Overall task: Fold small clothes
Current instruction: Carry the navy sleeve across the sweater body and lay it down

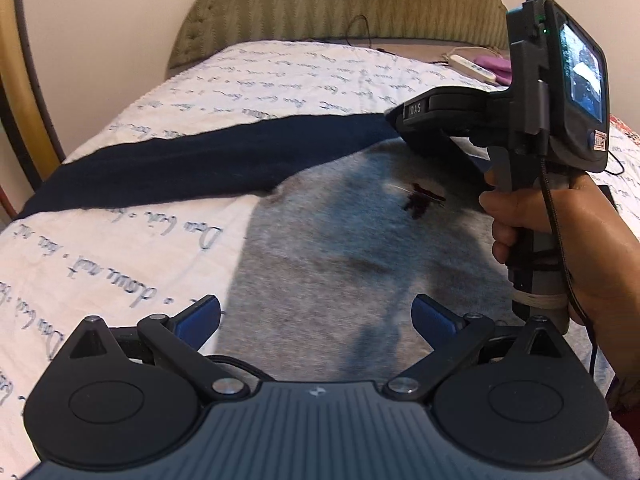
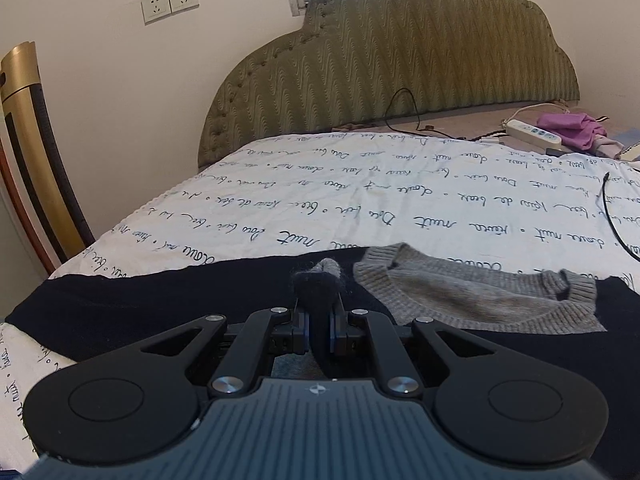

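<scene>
I have the sweater (image 1: 360,240) lying on the bed (image 1: 120,248), grey body spread over the printed cover, with its dark navy part running as a band across the far side. In the right wrist view the grey ribbed collar (image 2: 472,288) lies just right of my grip.

Right gripper (image 2: 319,326): fingers clamped together on a bunched fold of dark knit near the collar, a grey ribbed tuft poking up past the tips. Left gripper (image 1: 316,316): fingers spread wide apart, holding nothing, hovering over the grey body.

Hazards from here, as I judge them:
- The right grip holds only a small pinch. A quick pull could slide the knit out of the fingers and drop the fold.
- With the left side unpinned, dragging the right corner may shift the whole sweater instead of folding it.
- Loose knit may snag on the finger linkage.
- The black cable (image 2: 616,224) lies on the bed to the right; a wide sweep could catch it.
</scene>
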Demonstrator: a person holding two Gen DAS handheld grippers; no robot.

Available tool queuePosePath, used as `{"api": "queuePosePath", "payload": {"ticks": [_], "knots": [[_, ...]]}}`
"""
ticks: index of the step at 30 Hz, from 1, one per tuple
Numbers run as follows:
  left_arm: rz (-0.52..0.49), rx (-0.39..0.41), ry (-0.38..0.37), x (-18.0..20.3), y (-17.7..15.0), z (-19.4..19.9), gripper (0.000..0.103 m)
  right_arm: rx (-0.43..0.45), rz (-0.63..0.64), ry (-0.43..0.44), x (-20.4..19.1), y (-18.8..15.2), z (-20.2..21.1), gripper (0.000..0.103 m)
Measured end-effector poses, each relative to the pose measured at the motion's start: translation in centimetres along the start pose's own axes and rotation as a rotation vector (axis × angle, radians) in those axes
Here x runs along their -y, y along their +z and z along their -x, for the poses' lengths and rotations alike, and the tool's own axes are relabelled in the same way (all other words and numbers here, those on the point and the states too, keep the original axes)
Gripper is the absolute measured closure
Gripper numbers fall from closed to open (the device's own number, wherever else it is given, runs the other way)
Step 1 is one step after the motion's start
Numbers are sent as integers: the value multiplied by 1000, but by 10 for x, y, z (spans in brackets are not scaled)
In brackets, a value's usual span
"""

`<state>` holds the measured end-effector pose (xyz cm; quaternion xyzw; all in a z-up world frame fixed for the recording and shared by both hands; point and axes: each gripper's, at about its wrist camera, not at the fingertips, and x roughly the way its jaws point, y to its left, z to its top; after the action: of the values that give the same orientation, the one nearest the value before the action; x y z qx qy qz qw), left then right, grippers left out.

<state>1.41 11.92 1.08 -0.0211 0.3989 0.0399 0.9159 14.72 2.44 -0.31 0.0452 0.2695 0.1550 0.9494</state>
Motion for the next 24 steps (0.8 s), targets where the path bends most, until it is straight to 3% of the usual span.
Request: {"api": "queuePosePath", "payload": {"ticks": [12,14,16,19,24], "knots": [[-2,-17,19,-8,-4,1,1,10,-5,-1,-19,6,-27,88],[5,-20,14,-9,-4,2,1,-18,-3,7,-20,6,-36,81],[11,-20,15,-11,-3,4,1,-83,-25,43,-17,4,-47,57],[14,-9,30,-14,-2,6,1,-86,-113,132,-6,4,-38,53],[44,-19,39,-23,3,-1,1,-63,-226,189,15,5,-10,47]]}}
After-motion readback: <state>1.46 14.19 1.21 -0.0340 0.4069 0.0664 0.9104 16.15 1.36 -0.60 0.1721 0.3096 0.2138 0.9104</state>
